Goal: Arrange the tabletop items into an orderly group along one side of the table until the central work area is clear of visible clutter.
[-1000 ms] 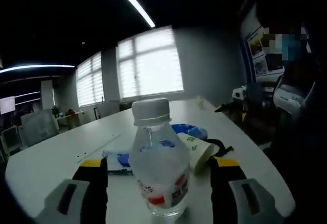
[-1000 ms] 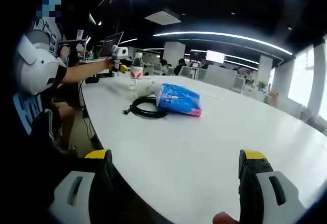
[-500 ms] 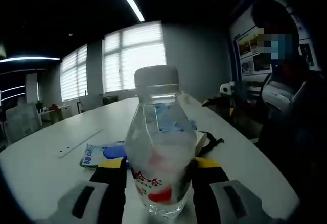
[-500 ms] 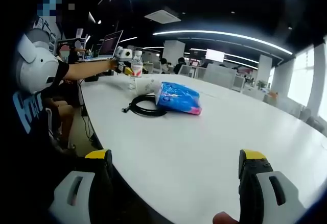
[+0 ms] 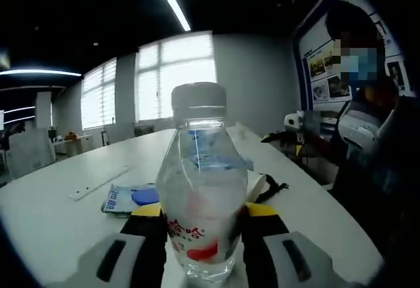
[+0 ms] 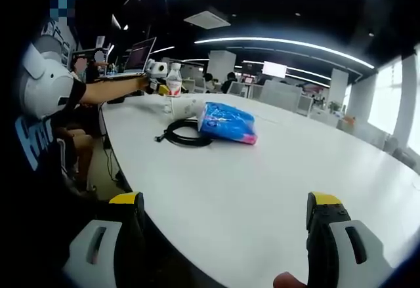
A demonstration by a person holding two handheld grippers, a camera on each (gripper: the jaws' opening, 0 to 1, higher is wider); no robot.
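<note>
My left gripper (image 5: 200,239) is shut on a clear water bottle (image 5: 200,183) with a white cap and a red label, upright between the yellow-tipped jaws. Behind the bottle lie a blue packet (image 5: 128,198), a white paper cup (image 5: 258,184) on its side and a black cable (image 5: 277,187). In the right gripper view the same bottle (image 6: 174,81) is far off at the left, with the left gripper (image 6: 156,73) on it. Nearer are the cup (image 6: 187,107), the coiled cable (image 6: 184,136) and the blue packet (image 6: 226,123). My right gripper (image 6: 226,235) stands open over the white table (image 6: 262,183), holding nothing.
A person sits at the table's edge, with an arm (image 6: 108,90) stretched out to the bottle. A laptop (image 6: 138,58) stands behind the bottle. A long white strip (image 5: 98,182) lies on the table left of the packet. Office desks and chairs fill the background.
The left gripper's jaws, wide apart a second ago, have closed on the bottle and stay on it. The left view has shifted a little. The right gripper has not moved.
</note>
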